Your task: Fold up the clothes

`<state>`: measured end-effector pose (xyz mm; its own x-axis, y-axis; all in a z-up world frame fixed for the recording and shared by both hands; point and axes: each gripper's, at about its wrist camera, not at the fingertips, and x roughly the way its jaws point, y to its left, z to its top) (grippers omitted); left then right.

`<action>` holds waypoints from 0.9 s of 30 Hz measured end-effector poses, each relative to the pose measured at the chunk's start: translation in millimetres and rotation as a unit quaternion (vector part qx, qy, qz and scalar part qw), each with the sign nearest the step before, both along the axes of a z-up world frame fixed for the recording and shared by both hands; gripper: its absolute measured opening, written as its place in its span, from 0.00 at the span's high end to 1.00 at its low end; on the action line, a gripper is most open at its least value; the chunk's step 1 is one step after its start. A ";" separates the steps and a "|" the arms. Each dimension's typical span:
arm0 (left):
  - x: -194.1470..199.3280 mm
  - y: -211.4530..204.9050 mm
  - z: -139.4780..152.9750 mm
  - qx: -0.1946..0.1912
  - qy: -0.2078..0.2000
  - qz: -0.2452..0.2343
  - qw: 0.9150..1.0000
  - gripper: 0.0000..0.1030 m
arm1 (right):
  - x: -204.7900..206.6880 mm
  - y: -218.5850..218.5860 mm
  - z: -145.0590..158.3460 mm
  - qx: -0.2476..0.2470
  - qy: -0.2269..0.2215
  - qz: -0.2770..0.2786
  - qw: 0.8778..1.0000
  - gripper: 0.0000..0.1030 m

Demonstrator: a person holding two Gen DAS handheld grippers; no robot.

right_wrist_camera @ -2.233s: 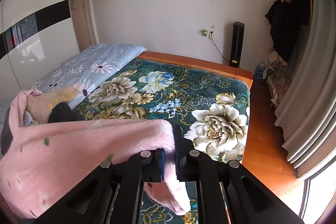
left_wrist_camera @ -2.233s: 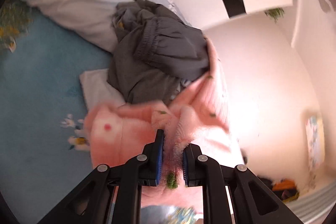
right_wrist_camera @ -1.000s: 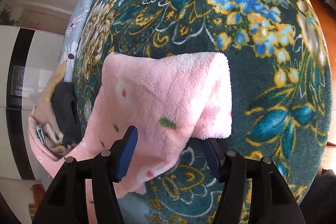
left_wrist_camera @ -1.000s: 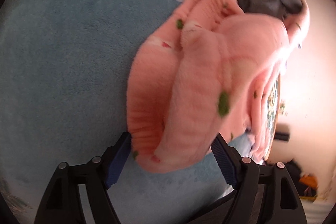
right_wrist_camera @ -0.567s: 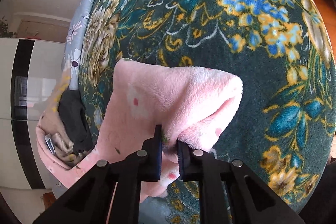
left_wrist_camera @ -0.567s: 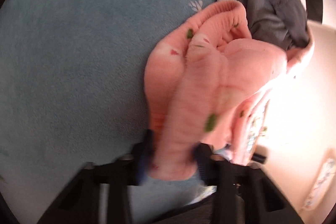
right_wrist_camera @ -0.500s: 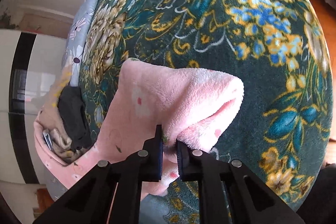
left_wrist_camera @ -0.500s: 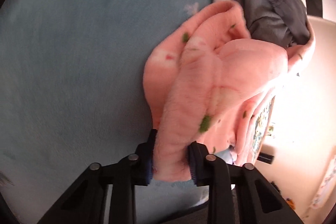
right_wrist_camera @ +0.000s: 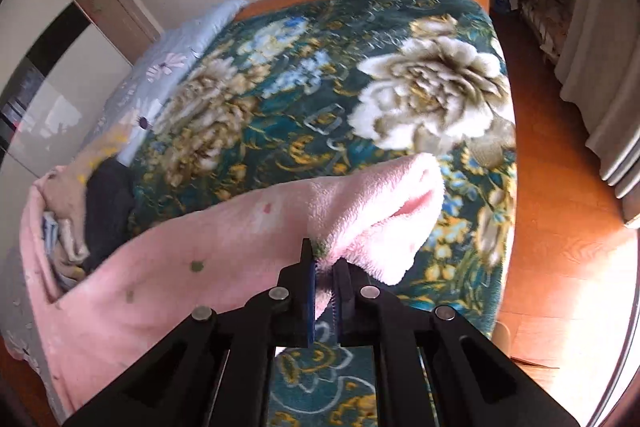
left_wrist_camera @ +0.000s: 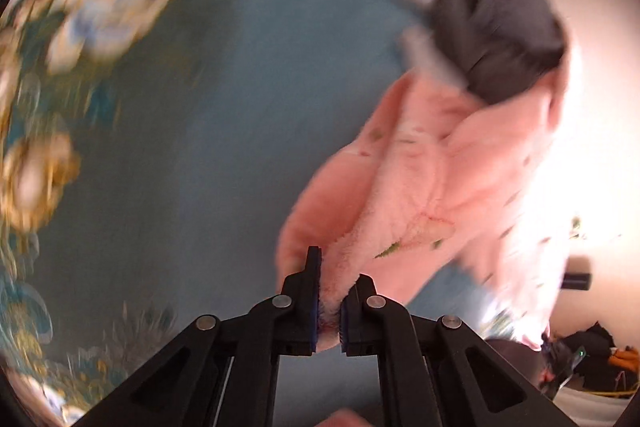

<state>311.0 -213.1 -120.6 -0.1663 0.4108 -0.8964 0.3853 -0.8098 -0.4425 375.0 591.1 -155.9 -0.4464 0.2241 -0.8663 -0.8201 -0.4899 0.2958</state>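
Note:
A pink fleece garment (left_wrist_camera: 432, 187) with small green and red spots hangs between my two grippers above the bed. My left gripper (left_wrist_camera: 330, 301) is shut on one edge of it. My right gripper (right_wrist_camera: 323, 281) is shut on another edge of the garment (right_wrist_camera: 224, 227), which stretches away to the left and is lifted off the blanket. A dark grey garment (left_wrist_camera: 496, 35) lies bunched beyond the pink one; it also shows in the right wrist view (right_wrist_camera: 108, 203). The left wrist view is blurred.
The bed is covered by a dark teal floral blanket (right_wrist_camera: 360, 99). A light blue floral quilt (right_wrist_camera: 168, 67) lies at its far left. An orange wooden floor (right_wrist_camera: 560, 227) and curtains (right_wrist_camera: 600, 67) are to the right. A white wardrobe (right_wrist_camera: 52, 99) stands at left.
Both grippers were open about the pink garment a second ago, then shut on it. They have since lifted it off the blanket, and both cameras have swung upward.

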 end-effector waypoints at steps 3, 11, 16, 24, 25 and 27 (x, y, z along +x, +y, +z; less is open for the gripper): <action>27.7 -7.3 -25.6 -0.004 -0.030 0.008 1.000 0.92 | 10.2 2.9 -33.5 -0.029 -0.036 -0.011 0.999 0.94; 31.8 -19.7 -28.1 0.057 -0.025 0.001 0.998 0.89 | 7.0 -10.7 -50.7 -0.018 -0.081 0.022 0.996 0.94; 15.1 -32.7 8.6 0.105 0.015 -0.050 0.993 0.49 | -11.9 -23.4 -38.9 0.001 -0.085 0.058 0.995 0.91; -10.7 -55.4 25.7 0.056 0.076 -0.067 0.993 0.35 | -44.8 -39.0 -15.2 0.050 -0.134 0.132 0.981 0.69; -20.6 -51.7 20.7 0.053 0.079 -0.067 0.993 0.35 | -49.8 -42.4 -11.4 0.064 -0.148 0.147 0.976 0.68; -41.2 -41.4 10.8 0.045 0.084 -0.068 0.993 0.35 | -58.8 -50.0 -1.1 0.103 -0.178 0.175 0.963 0.68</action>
